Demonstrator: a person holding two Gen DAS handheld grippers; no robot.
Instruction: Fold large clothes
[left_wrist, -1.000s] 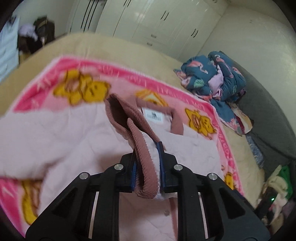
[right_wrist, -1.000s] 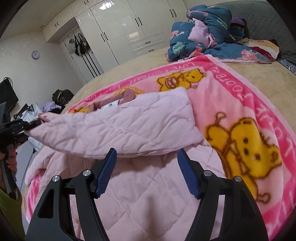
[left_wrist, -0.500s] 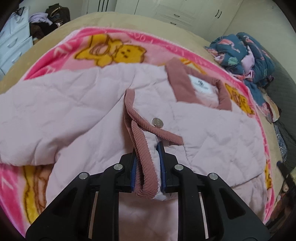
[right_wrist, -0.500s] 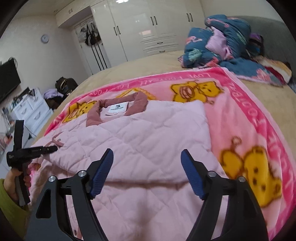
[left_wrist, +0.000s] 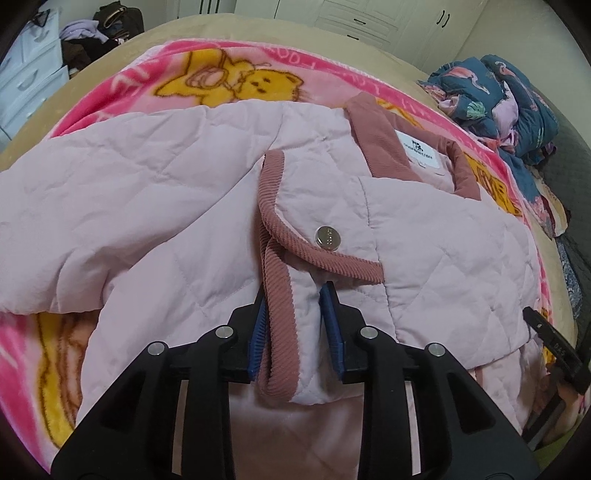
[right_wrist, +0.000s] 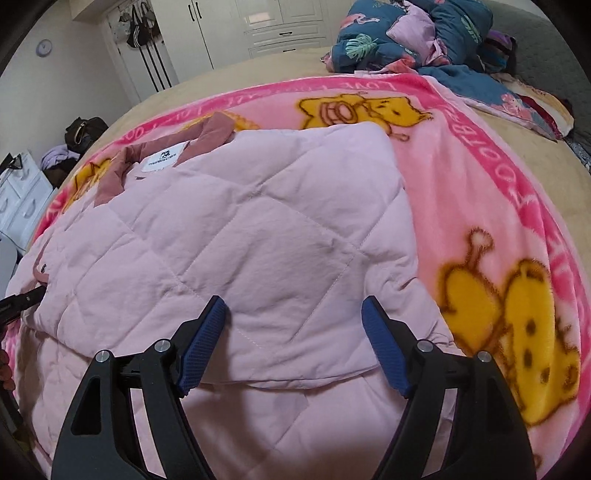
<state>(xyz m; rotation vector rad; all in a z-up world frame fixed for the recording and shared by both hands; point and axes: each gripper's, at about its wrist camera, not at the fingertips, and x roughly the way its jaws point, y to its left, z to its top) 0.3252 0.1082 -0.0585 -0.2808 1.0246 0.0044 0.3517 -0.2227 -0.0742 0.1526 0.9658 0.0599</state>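
Note:
A pale pink quilted jacket (left_wrist: 155, 192) with dusty-rose corduroy trim lies on a pink bear-print blanket (left_wrist: 229, 77); it also shows in the right wrist view (right_wrist: 258, 240). Its collar with a white label (left_wrist: 417, 149) points to the far side. My left gripper (left_wrist: 295, 295) holds the sleeve cuff (left_wrist: 280, 325) between its pads, laid across the jacket's front near a metal snap (left_wrist: 326, 236); the jaws stand a little apart around the cuff. My right gripper (right_wrist: 295, 332) is open and empty, low over the folded right side of the jacket.
A heap of blue flamingo-print bedding (right_wrist: 417, 33) lies at the far corner of the bed. White wardrobes (right_wrist: 280, 22) line the back wall. A white drawer unit (left_wrist: 26, 81) and a dark bag (left_wrist: 114, 18) stand left of the bed.
The left gripper brought the cuff down and across onto the jacket's front, and its jaws have eased apart. The sleeve that hung in the air now lies flat. The right gripper stayed open.

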